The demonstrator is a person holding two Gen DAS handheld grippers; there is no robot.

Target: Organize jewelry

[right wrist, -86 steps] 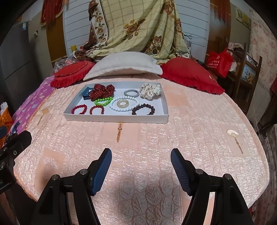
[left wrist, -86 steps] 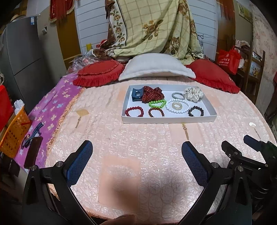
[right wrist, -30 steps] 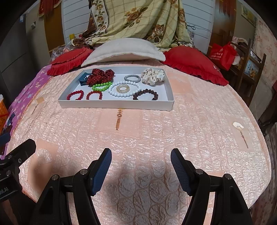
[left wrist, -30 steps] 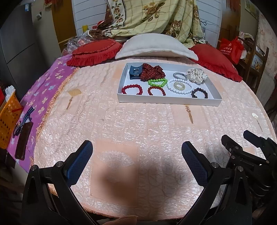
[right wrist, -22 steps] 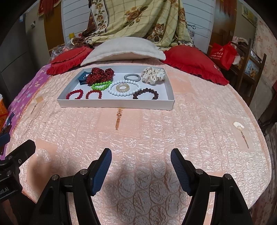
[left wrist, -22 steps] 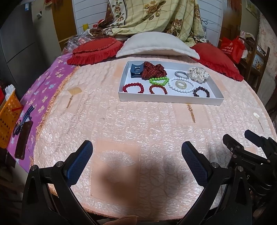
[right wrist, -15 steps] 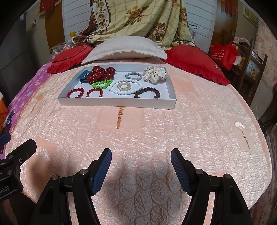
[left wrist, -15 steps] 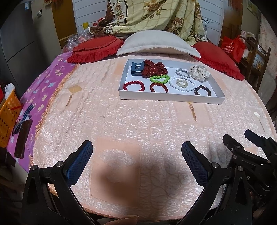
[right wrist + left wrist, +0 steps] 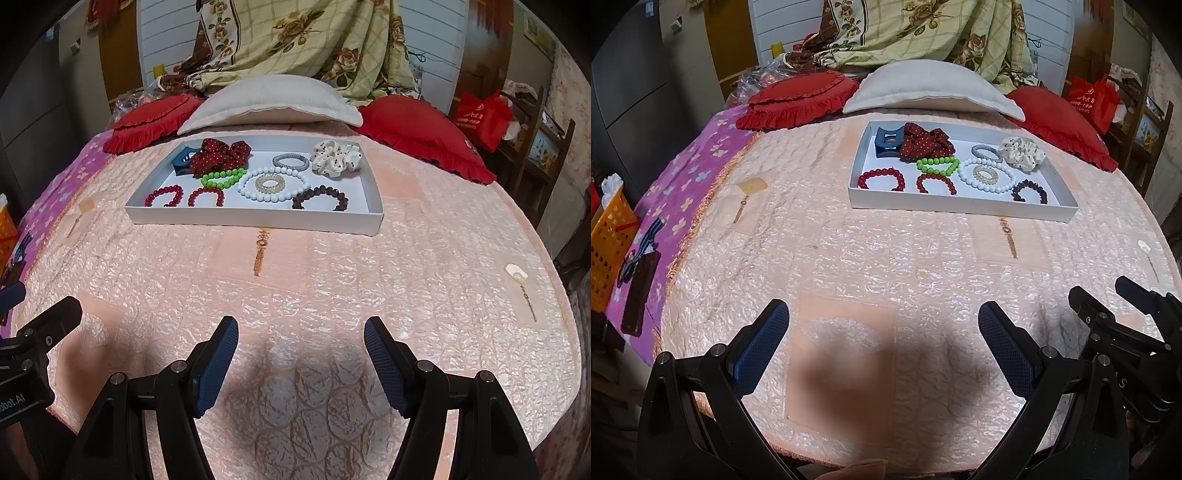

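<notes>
A white tray (image 9: 960,208) (image 9: 255,220) lies on the pink quilted bed ahead of both grippers. It holds a blue hair claw (image 9: 887,142), a red dotted scrunchie (image 9: 221,151), a cream scrunchie (image 9: 335,158), a green bead bracelet (image 9: 222,178), red bead bracelets (image 9: 881,178), a white bead bracelet (image 9: 273,184), a dark bead bracelet (image 9: 320,197) and a grey band (image 9: 290,161). My left gripper (image 9: 882,345) is open and empty above the near bed. My right gripper (image 9: 301,358) is open and empty too.
Red cushions (image 9: 417,131) and a white pillow (image 9: 271,98) lie behind the tray. A purple blanket (image 9: 690,192) and an orange basket (image 9: 607,243) are at the left. A red bag (image 9: 480,118) and wooden shelves stand at the right.
Both grippers have moved forward and slightly higher over the bed; the tray looks a little nearer. Both stay open and empty.
</notes>
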